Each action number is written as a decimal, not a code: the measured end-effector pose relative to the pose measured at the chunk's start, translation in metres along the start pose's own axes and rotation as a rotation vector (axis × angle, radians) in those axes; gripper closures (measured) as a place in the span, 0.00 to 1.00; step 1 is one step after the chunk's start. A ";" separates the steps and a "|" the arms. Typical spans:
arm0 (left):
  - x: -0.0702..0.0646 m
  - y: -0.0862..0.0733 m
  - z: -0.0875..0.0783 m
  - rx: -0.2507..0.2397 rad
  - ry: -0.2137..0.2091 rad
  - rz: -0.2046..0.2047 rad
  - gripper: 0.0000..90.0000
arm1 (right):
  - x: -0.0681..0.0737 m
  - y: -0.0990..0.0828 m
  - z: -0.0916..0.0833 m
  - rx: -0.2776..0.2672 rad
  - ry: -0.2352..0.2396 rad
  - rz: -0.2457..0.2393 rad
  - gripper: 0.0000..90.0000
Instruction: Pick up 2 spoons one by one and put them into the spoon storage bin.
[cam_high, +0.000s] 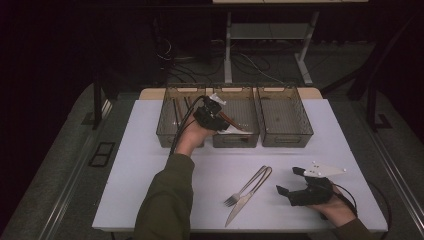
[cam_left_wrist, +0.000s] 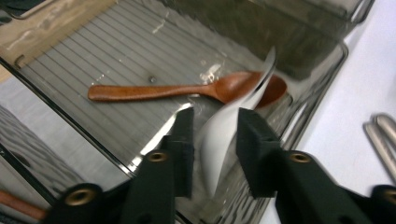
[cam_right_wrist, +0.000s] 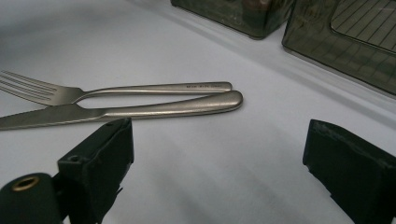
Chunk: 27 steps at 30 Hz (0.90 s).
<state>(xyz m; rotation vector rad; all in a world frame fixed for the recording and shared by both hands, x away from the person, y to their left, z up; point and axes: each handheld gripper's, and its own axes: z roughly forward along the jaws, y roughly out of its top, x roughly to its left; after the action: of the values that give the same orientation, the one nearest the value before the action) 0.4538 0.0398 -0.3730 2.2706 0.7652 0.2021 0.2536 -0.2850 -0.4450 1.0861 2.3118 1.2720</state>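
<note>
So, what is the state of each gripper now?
Left gripper: open, white spoon loose between the jaws, over the middle bin.
Right gripper: open, holding nothing.

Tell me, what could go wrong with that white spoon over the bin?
The white spoon sits loosely between the left gripper's parted jaws, so it may drop crooked onto the wooden spoon in the middle bin. The right gripper is open near the fork and knife, and might nudge both.

Fork (cam_high: 245, 189) and knife (cam_high: 243, 204) side by side
</note>
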 end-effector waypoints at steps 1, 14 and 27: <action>0.000 0.000 -0.001 -0.005 0.004 0.010 0.68 | 0.000 0.000 0.000 0.001 0.000 0.001 0.10; -0.007 0.001 -0.015 -0.095 -0.045 -0.011 0.47 | 0.000 0.000 0.000 0.006 0.000 -0.004 0.10; -0.028 -0.017 -0.037 -0.098 -0.065 0.060 0.31 | -0.002 -0.001 0.001 0.012 -0.001 -0.002 0.10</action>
<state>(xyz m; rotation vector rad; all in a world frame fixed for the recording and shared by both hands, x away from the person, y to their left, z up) 0.4100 0.0551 -0.3556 2.1974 0.6410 0.1892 0.2552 -0.2855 -0.4465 1.0872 2.3216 1.2582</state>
